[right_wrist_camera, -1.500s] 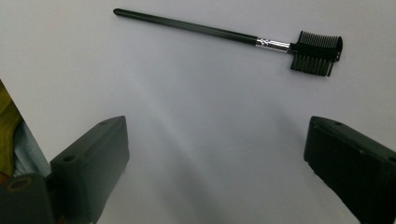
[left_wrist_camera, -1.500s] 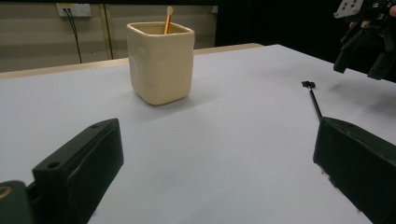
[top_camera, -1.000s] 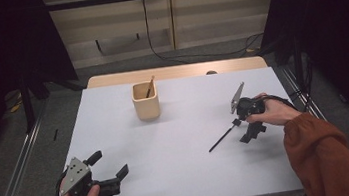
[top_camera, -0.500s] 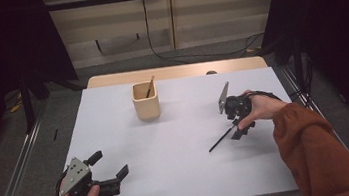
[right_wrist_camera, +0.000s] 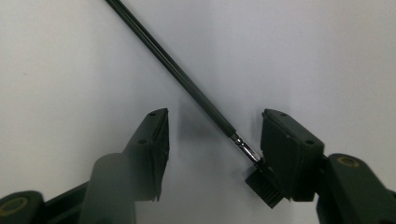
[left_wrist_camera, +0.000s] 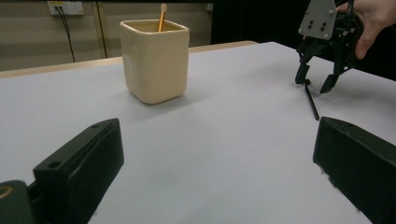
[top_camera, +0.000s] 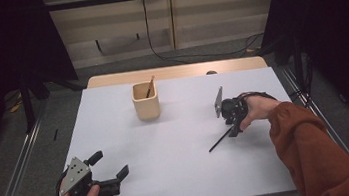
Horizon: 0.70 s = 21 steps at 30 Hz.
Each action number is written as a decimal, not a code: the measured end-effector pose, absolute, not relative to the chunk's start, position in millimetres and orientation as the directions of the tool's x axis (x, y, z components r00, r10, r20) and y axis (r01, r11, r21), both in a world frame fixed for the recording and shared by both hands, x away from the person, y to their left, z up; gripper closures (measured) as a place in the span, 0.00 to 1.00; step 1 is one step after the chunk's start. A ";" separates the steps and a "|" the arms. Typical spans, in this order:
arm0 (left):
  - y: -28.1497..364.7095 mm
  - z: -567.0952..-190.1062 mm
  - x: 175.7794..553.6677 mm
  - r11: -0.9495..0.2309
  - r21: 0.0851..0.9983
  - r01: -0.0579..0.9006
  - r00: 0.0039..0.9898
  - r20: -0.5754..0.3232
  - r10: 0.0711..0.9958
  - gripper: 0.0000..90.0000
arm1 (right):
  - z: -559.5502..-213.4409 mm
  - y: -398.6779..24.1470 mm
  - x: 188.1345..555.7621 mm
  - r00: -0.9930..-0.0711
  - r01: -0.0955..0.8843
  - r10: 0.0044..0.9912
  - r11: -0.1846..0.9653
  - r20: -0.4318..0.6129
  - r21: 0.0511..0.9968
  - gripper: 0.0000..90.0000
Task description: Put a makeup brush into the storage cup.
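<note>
A thin black brush with a metal collar and a short bristle head lies flat on the white table, right of centre. My right gripper points down over its bristle end. Its jaws have just been closing and straddle the brush. The collar lies against the right fingertip, and the left one stands apart, so nothing is clamped. A beige cup with a wooden stick stands at centre back. My left gripper rests open near the front left edge, with nothing between its jaws.
The left gripper view looks across the table past the cup to the right gripper and the brush. A wooden strip runs along the far edge, with a small dark object on it. Floor cables lie beyond.
The right gripper has moved left and slightly down over the brush's end, and its jaws have narrowed around it. The left gripper has stayed put.
</note>
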State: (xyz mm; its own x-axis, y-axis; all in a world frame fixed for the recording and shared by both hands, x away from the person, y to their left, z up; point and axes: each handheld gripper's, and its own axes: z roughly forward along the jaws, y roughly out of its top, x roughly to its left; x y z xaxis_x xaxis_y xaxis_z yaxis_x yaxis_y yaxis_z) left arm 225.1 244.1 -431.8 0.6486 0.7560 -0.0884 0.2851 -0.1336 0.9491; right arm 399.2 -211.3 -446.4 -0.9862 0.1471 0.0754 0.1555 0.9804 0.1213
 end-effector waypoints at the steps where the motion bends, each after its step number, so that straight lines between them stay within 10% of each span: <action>1: 244.2 -431.8 225.1 -0.132 0.949 0.285 0.648 -0.089 0.757 0.02 | -448.0 -212.0 400.4 -0.989 0.139 0.132 0.984 0.067 0.115 0.53; 21: 243.3 -432.2 224.8 -0.138 0.950 0.279 0.655 -0.083 0.751 0.02 | -450.5 -212.1 398.5 -0.995 0.090 0.086 0.990 0.042 0.111 0.70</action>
